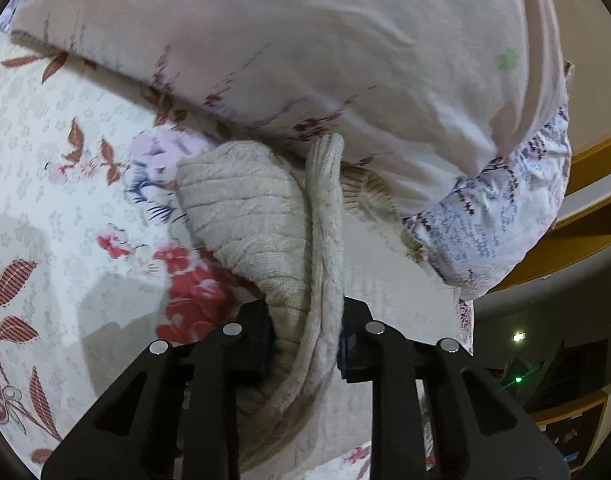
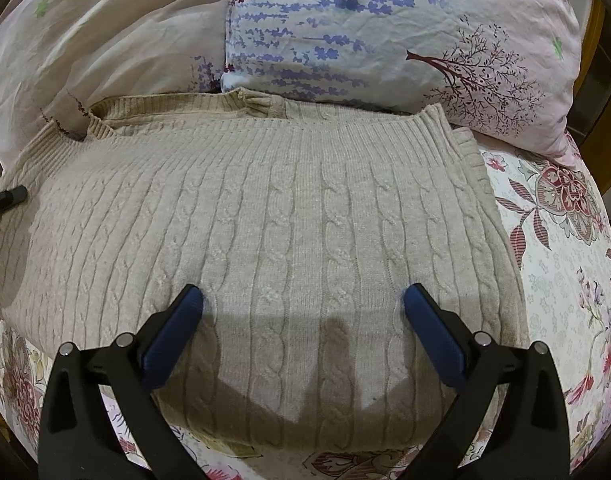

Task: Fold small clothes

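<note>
A beige cable-knit sweater [image 2: 289, 216] lies spread on the floral bedsheet [image 2: 561, 280], its ribbed hem toward the pillows. My right gripper [image 2: 303, 300] is open and empty, its blue pads just above the near part of the sweater. In the left wrist view my left gripper [image 1: 305, 340] is shut on a bunched edge of the sweater [image 1: 257, 216] and holds it lifted off the sheet [image 1: 45, 140]. The tip of the left gripper [image 2: 9, 196] shows at the sweater's left edge in the right wrist view.
Two pillows lie at the head of the bed: a pale pink one [image 2: 85, 40] on the left and a lavender-print one [image 2: 385, 32] on the right. A wooden bed frame [image 1: 585, 208] and dark shelving [image 1: 565, 380] stand beyond the bed.
</note>
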Available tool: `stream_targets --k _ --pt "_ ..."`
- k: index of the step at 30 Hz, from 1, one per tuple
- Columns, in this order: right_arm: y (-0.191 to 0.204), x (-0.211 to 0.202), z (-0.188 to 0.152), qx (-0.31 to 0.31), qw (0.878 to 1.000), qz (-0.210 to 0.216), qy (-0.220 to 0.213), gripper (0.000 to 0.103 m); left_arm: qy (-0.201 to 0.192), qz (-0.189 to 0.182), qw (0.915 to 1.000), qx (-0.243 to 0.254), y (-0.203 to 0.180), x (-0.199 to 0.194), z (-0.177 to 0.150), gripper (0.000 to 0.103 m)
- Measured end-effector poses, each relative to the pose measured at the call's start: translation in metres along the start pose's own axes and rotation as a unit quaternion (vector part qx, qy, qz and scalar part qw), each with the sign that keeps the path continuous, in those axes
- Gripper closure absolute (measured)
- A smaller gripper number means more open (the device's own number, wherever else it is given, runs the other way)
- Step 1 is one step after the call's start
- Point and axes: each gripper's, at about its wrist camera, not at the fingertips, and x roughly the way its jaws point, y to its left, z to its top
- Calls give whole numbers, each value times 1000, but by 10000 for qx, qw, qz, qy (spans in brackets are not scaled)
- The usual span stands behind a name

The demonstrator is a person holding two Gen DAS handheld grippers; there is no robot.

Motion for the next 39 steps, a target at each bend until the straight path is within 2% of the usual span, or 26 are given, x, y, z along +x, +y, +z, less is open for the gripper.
stream_targets --k 5,9,12,15,22,25,29,31,33,34,35,36,38,39 --pt "-2 -2 0 -29 9999 97 18 2 -163 -224 9996 24 -28 -7 -1 81" --pt "-9 -10 3 -36 9994 341 3 4 -255 -446 9985 189 -62 -9 -6 81" --pt "-21 -21 2 78 9986 500 -154 4 -250 -773 9961 349 -97 -3 -13 82" --pt "-42 -31 2 321 9968 684 -275 4 -163 -1150 9923 434 -126 10 -23 82" --pt "-97 -48 -7 870 9925 762 -407 4 281 -1519 9856 685 -184 65 -49 82" --pt "-117 -52 -13 1074 9908 700 -424 4 468 -1415 9843 948 -203 93 -65 82" --pt "-142 -58 -26 1403 9868 710 -388 4 1102 -832 9846 1074 -208 151 -91 81" --pt "-151 -60 -29 1531 9845 759 -395 4 1150 -749 9844 1103 -209 161 -99 81" --pt "-157 -63 -32 1677 9810 877 -428 4 1113 -686 9840 1214 -217 162 -101 74" --pt "-161 -65 -32 1761 9785 970 -453 5 1207 -739 9827 1195 -219 163 -100 70" --pt "-164 -66 -29 1880 9746 1121 -482 5 1286 -862 9811 1159 -220 162 -97 63" --pt "-168 -67 -26 2016 9690 1331 -515 6 1320 -973 9801 1120 -222 160 -94 53" --pt "-173 -68 -19 2217 9573 1771 -557 10 1251 -1269 9789 999 -217 144 -87 47" --pt "-174 -69 -15 2300 9504 2018 -561 13 1164 -1322 9797 954 -215 137 -84 39"
